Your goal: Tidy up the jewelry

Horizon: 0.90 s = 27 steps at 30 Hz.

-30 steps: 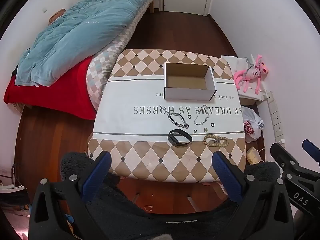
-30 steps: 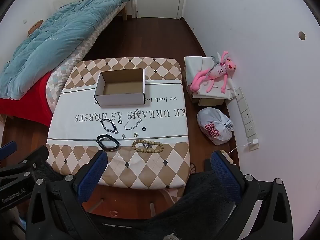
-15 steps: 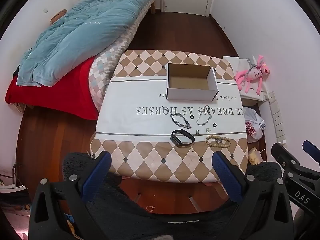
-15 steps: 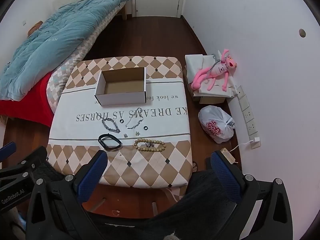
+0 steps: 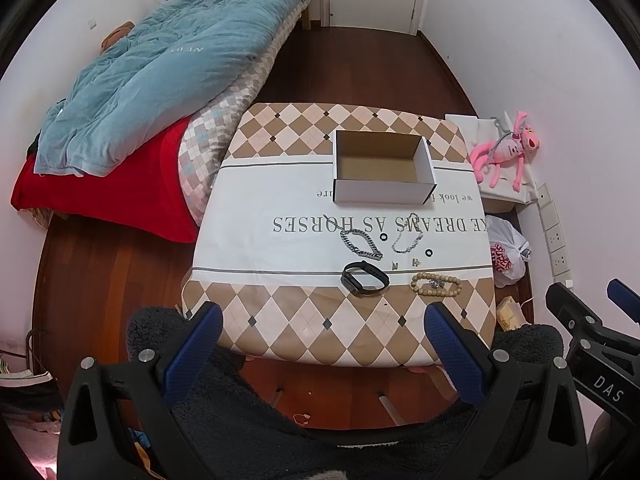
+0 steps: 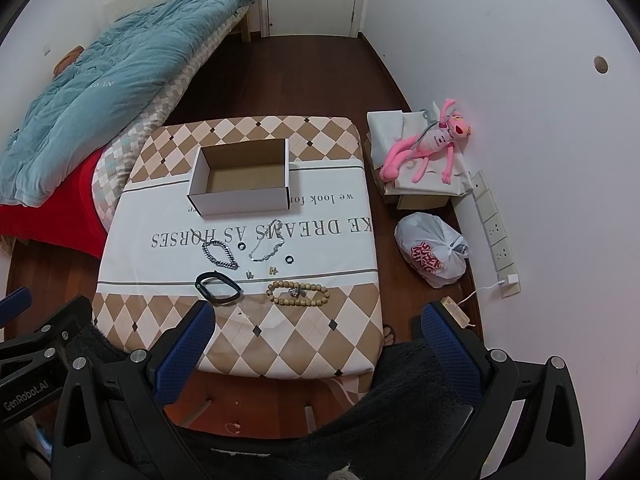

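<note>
Waiting above the bench (image 5: pixel 280 200), the left gripper (image 5: pixel 320 334) and right gripper (image 6: pixel 316 332) are spread wide, holding nothing. The jewelry lies just before the empty box (image 5: pixel 382 190). Next, pick the black band (image 5: pixel 365 277).

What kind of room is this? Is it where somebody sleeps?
Most likely a bedroom at home. There is a bed with a teal quilt, a pink plush toy by the wall, and a small table where a wooden bead bracelet lies near a box.
</note>
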### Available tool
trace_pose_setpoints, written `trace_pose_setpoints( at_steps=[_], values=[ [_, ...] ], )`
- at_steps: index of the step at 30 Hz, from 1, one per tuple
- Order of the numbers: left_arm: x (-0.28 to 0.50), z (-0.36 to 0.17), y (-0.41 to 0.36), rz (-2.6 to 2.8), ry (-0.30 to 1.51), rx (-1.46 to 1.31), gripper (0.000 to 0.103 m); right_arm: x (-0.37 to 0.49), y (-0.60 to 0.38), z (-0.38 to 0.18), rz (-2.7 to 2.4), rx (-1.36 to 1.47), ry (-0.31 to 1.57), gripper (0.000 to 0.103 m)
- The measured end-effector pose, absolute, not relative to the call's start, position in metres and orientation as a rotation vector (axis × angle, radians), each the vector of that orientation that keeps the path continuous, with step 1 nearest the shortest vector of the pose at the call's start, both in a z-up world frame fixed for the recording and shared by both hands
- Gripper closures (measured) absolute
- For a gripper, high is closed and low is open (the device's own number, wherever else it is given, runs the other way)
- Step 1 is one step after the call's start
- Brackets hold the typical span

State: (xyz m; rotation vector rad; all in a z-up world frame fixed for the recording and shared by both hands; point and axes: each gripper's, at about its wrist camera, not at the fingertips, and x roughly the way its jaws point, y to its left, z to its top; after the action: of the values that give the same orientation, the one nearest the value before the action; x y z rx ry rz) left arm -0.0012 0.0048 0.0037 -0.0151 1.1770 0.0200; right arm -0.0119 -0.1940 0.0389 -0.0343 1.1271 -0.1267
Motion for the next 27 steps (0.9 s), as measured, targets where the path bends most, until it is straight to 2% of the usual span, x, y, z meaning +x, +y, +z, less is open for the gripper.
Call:
trace_pose_setpoints(
  at_steps=[27],
  values=[
    [0.0016,0.0079,0.0011,0.017,1.175,-0.015,0.0,-0.0121,-0.1952,0.0436,-0.125,-0.033,1.123,0.0]
  ],
)
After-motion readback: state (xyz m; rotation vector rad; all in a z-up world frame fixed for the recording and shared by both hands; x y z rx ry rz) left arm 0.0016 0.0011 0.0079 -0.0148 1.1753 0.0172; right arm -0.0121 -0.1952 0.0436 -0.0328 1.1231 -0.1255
